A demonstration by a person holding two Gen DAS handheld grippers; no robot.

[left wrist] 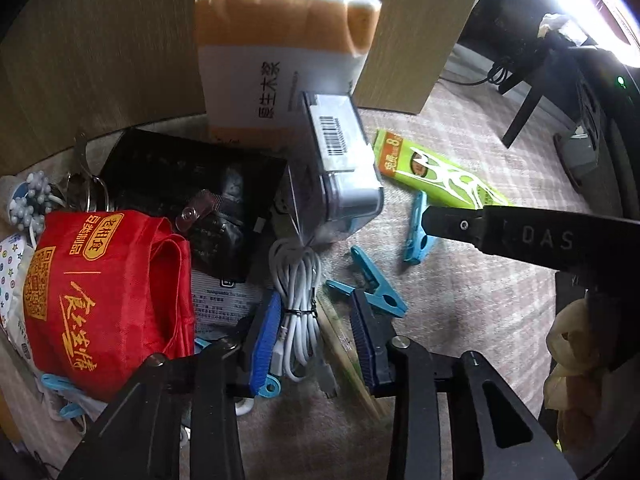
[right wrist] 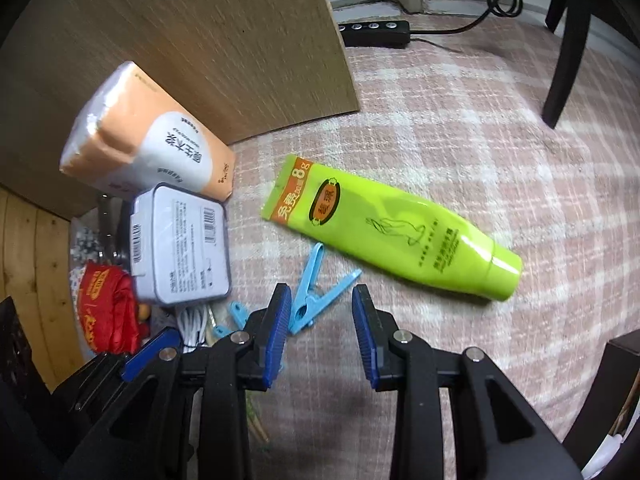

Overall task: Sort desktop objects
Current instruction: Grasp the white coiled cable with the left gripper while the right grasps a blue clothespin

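Note:
My left gripper (left wrist: pixel 316 340) is open, its blue pads on either side of a coiled white cable (left wrist: pixel 298 280) and wooden chopsticks (left wrist: pixel 344 352). A blue clothes peg (left wrist: pixel 376 284) lies just ahead of it. My right gripper (right wrist: pixel 320 332) is open and empty, just above a light blue clothes peg (right wrist: pixel 316 292). A green tube (right wrist: pixel 384 228) lies on the checked cloth beyond it and also shows in the left wrist view (left wrist: pixel 436 172). The right gripper's arm (left wrist: pixel 520 236) crosses the left wrist view.
A tissue pack (left wrist: pixel 280 48) and a clear plastic box (left wrist: pixel 340 160) stand by a wooden panel (right wrist: pixel 200 40). A red bag (left wrist: pixel 104 296), a black pouch (left wrist: pixel 192 200) and keys (left wrist: pixel 84 188) crowd the left. A power strip (right wrist: pixel 376 32) and chair legs (right wrist: pixel 568 64) stand behind.

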